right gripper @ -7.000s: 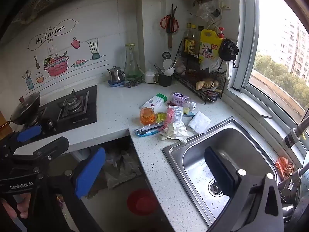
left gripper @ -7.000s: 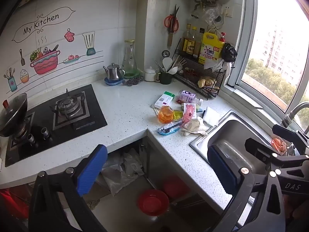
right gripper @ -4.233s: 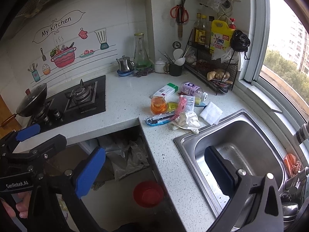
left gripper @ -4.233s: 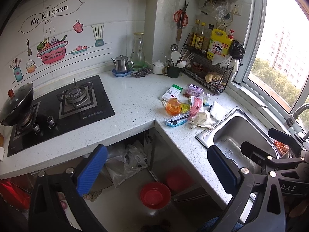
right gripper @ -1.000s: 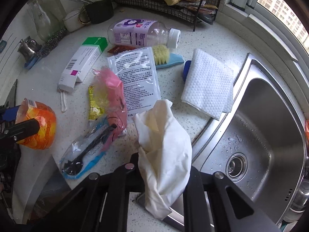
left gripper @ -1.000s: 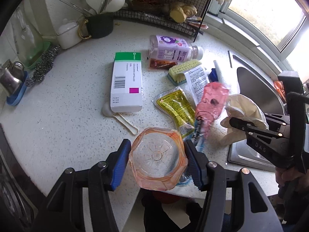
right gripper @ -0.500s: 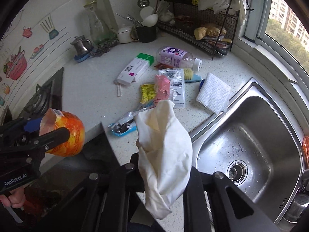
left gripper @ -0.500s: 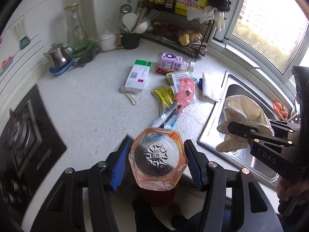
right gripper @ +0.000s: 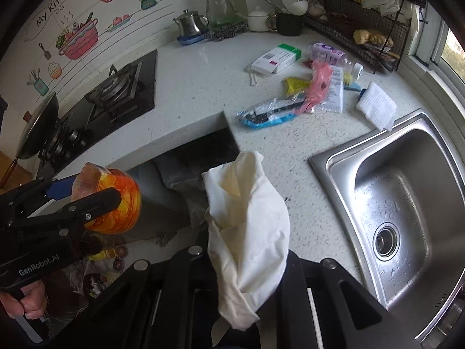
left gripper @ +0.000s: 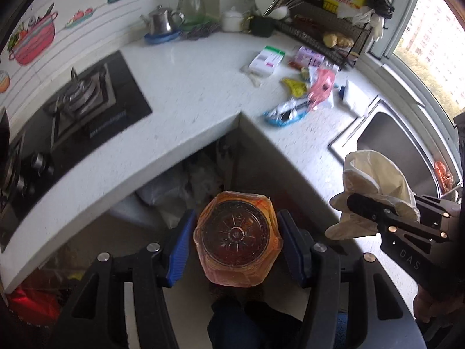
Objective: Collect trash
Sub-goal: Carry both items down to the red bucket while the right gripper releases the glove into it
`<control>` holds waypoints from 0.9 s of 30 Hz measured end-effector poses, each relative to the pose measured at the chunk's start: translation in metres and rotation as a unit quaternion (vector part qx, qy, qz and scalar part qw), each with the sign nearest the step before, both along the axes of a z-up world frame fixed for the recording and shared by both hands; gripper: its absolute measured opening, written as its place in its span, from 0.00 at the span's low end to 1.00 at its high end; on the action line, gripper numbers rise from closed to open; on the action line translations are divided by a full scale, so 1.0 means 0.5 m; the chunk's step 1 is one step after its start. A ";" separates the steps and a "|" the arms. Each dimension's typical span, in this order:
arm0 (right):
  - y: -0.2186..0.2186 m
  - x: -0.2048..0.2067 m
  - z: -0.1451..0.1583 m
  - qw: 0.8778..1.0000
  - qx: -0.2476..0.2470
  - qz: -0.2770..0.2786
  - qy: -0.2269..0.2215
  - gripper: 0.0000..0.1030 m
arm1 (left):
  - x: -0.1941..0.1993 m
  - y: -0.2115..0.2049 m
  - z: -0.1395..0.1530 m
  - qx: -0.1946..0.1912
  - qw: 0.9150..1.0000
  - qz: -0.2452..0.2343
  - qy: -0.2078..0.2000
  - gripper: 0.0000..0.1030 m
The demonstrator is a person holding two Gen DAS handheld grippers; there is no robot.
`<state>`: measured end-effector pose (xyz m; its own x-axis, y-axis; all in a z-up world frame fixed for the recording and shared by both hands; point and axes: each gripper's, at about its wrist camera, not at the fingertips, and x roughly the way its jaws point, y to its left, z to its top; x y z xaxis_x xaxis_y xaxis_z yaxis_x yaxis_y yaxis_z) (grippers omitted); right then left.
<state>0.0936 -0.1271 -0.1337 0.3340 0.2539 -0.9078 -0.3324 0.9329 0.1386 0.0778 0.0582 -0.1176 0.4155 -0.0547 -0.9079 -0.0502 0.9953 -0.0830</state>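
The orange plastic cup (left gripper: pixel 237 237) sits clamped between the blue pads of the left gripper (left gripper: pixel 237 240), its jaws pressed against the cup's two sides, with its ribbed base facing the left wrist camera. It is held out in the air beyond the inner corner of the tabletop (left gripper: pixel 186 87), over the dark open space under the counter. In the right wrist view the same cup (right gripper: pixel 116 203) shows side-on at lower left, with a hand (right gripper: pixel 23 305) around the left gripper's handle.

The cream rubber glove (right gripper: pixel 247 232) hangs crumpled from the right gripper (right gripper: pixel 247 261), whose jaws are closed tight on it; it too is off the tabletop, just past the edge beside the steel sink (right gripper: pixel 407 203). The left wrist view shows the glove (left gripper: pixel 375 180) bunched above the right gripper's black fingers.

Left lying on the tabletop, well apart from both grippers, is a loose heap: a white and green box (right gripper: pixel 276 56), a yellow sachet (right gripper: pixel 295 84), a pink wrapper (right gripper: pixel 318 83), a blue and clear packet (right gripper: pixel 270 113), a purple-labelled bottle (right gripper: pixel 334 53) on its side and a folded white cloth (right gripper: pixel 376 106) near the sink's corner. A black gas hob (right gripper: pixel 116 96) is set into the tabletop at left.
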 end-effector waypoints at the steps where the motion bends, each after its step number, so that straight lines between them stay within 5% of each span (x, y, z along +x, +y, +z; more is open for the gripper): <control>1: 0.008 -0.007 -0.014 1.000 0.001 0.006 0.007 0.11 | -0.008 0.009 -0.016 -0.004 1.000 0.003 0.007 0.53; 7: 0.063 -0.034 -0.141 0.998 -0.027 0.023 0.047 0.11 | -0.035 0.052 -0.164 -0.012 0.999 0.011 0.049 0.53; 16: 0.087 -0.034 -0.473 0.990 -0.062 0.012 0.126 0.11 | -0.045 0.102 -0.489 -0.021 0.992 0.025 0.126 0.53; 24: 0.078 -0.018 -0.679 0.985 -0.089 0.015 0.149 0.11 | -0.041 0.104 -0.652 -0.023 0.990 0.011 0.140 0.53; 26: 0.075 -0.016 -0.696 0.984 -0.105 0.011 0.145 0.17 | -0.046 0.100 -0.667 -0.022 0.990 0.006 0.143 0.53; 27: 0.079 -0.018 -0.701 0.983 -0.118 0.017 0.140 0.35 | -0.048 0.101 -0.671 -0.020 0.989 0.005 0.145 0.53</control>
<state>0.0847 -0.0876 -0.4843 0.0567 0.0312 -0.9979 -0.3439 0.9389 0.0098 0.0537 0.1089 -0.4533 0.1380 -0.0896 -0.9864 -0.0879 0.9909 -0.1023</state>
